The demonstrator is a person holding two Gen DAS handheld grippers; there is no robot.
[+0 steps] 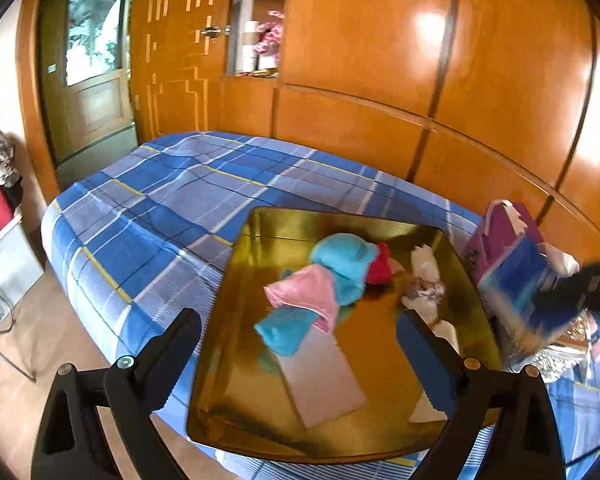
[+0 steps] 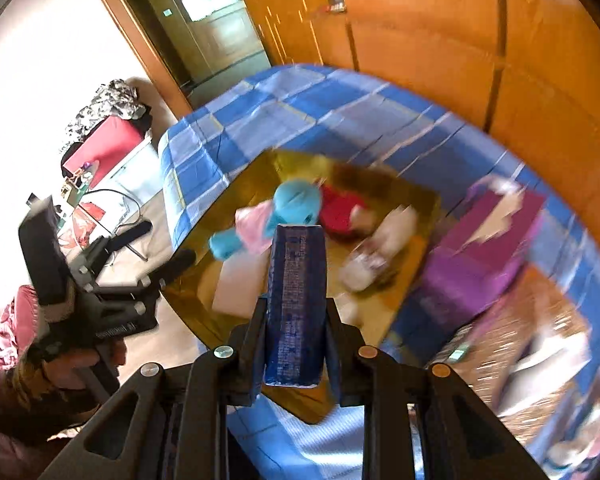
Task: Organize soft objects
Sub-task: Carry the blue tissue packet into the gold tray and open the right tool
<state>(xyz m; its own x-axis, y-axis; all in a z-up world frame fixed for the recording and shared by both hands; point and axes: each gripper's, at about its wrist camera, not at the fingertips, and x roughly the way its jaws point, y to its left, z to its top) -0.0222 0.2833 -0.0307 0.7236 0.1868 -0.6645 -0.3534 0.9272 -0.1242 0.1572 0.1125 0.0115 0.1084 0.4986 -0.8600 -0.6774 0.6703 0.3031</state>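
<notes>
Our right tongs [image 2: 296, 344] clench a dark-blue rectangular carton [image 2: 296, 300] above the shiny gold square tray [image 1: 228, 380]; our left tongs [image 1: 300, 344] gape released.

The left wrist view looks forward and down along its two spread fingers, from the near edge of the gold tray [image 1: 236, 360] on the plaid bed [image 1: 172, 200], toward the far wooden wall [image 1: 380, 60]. The right wrist view sits farther right, tilted and blurred, with a blue box [image 2: 296, 304] close in front of the lens. Both share the tray, the bed, the purple box [image 1: 496, 236] and the far doorway [image 1: 92, 80]; the right view also catches the left gripper [image 2: 160, 248].
</notes>
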